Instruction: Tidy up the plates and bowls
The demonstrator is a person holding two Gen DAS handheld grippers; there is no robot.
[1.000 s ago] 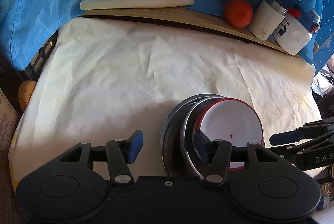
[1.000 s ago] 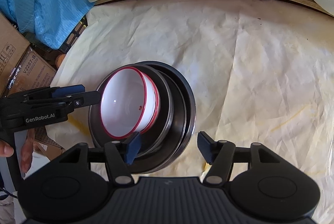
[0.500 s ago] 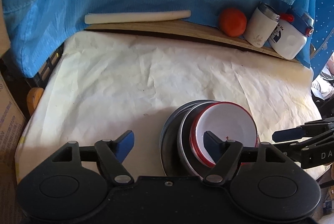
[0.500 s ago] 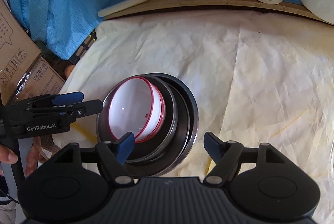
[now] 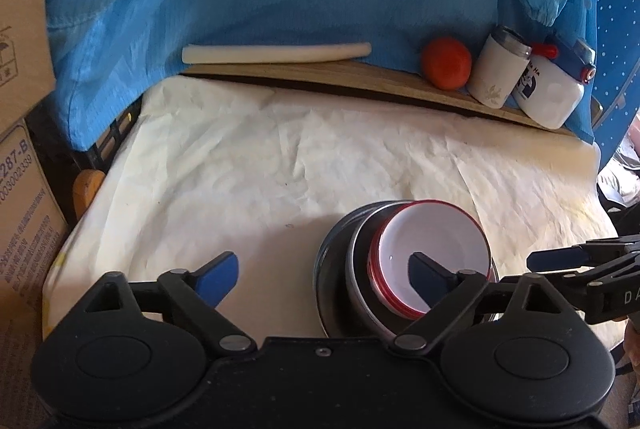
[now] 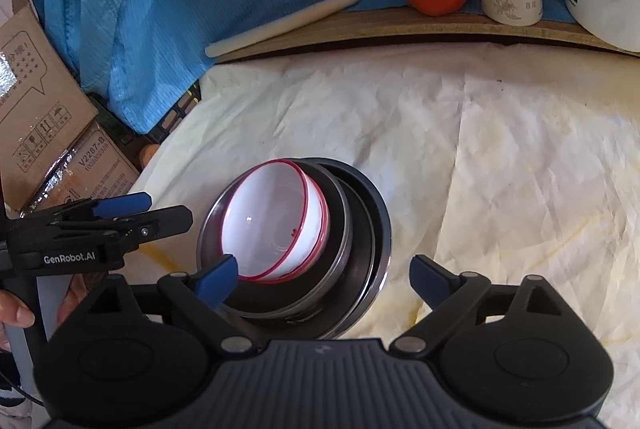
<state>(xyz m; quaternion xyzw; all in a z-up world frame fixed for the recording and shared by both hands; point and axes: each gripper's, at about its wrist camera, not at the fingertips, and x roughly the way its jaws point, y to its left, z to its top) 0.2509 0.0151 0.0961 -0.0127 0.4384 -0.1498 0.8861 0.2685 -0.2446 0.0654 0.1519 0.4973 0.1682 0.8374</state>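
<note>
Stack looks done: white bowl [image 6: 276, 229], red-rimmed, glossy, nests in a steel bowl [image 6: 340, 261] on dark round plates [image 6: 376, 229], at 6 o'clock on the papered bench [image 6: 500, 149]. Left gripper [image 5: 324, 271] and right gripper [image 6: 324, 273]: fingers just opened wide, holding nothing. Little seems left.

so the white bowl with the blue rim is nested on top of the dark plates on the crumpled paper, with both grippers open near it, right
Not quite: the rim is red, not blue, as the right wrist view shows. The white bowl is nested on top of the dark plates on the crumpled paper, with the left gripper and right gripper open near it.
</note>
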